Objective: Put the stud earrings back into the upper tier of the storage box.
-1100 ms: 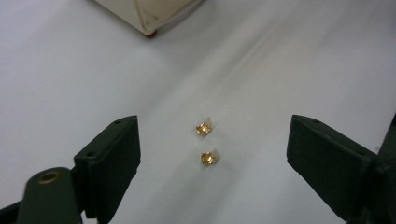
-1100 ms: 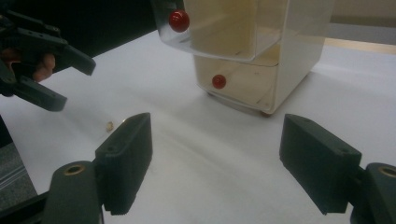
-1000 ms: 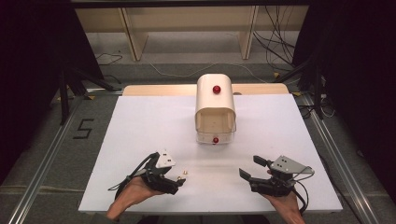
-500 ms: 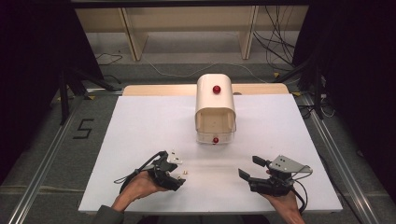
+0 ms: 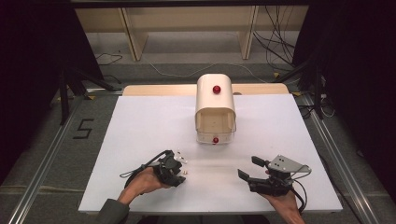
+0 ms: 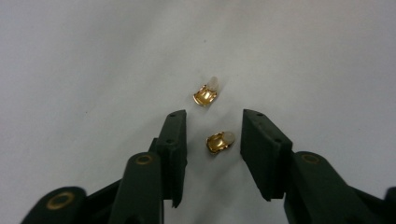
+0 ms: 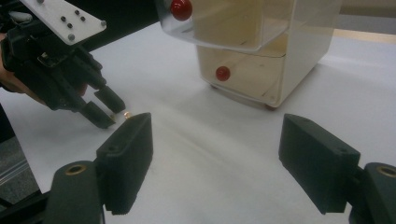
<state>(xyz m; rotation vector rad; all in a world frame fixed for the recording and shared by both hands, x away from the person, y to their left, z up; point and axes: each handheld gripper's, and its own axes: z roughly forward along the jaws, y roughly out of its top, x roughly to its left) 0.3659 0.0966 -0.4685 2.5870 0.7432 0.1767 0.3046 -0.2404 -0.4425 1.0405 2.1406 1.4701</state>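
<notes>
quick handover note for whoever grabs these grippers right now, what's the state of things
Left gripper: open, lowered to the white table, jaws either side of the nearer gold clip; nothing gripped yet.
Second gold clip: lies just beyond the jaw tips, apart from the first.
Right gripper: open, empty, near the table's front edge.
Drawer box: stands mid-table, red knobs; upper drawer looks pulled out.
Done: left gripper lined up on the clip.
Left, probably: close on the clip, lift it, then the other; possibly into a drawer.

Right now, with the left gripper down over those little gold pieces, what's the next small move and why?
Probably close the left gripper: its jaws stand open on either side of the nearer gold piece, not touching it, while the second piece lies just beyond the tips.
</notes>
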